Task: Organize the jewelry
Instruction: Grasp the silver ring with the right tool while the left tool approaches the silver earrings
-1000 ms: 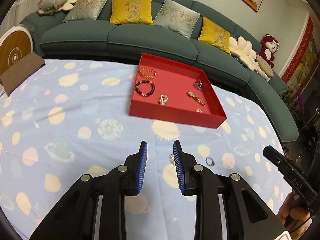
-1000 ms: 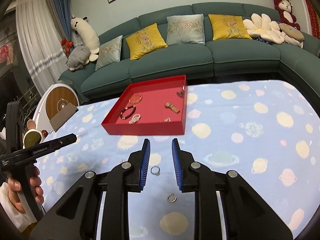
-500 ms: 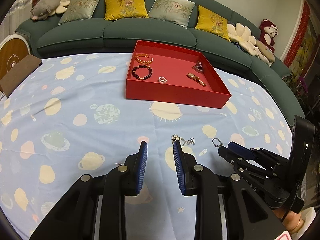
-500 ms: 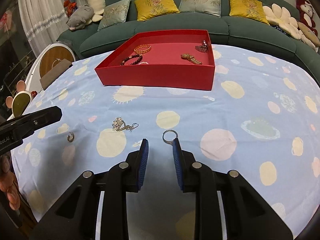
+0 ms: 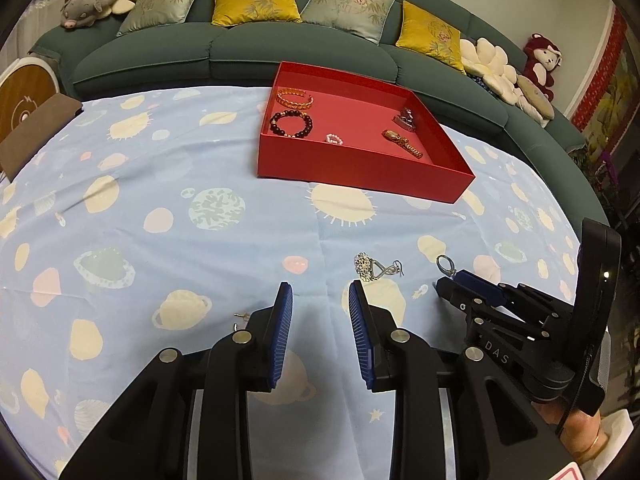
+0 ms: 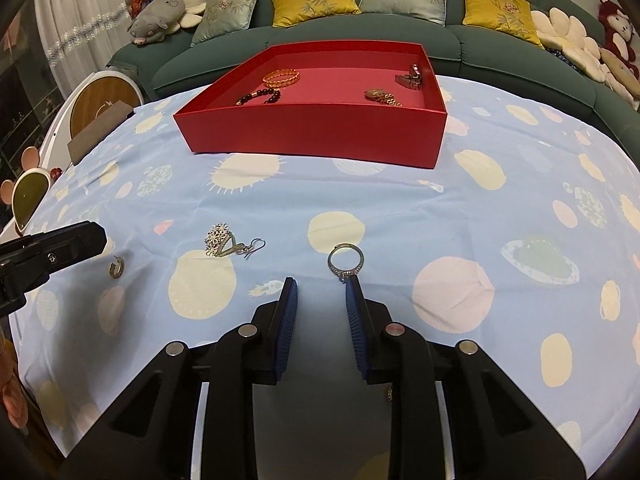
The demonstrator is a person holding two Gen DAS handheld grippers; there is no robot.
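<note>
Now | my right tongs (image 6: 320,292) released, ring (image 6: 345,261) just ahead, touching the right tip | my left tongs (image 5: 320,296) released, earring (image 5: 374,267) near.

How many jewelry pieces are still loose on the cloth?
3 clearly visible: silver ring at the right claw, silver filigree earring further left, small hoop earring leftmost. More may be hidden.
</note>
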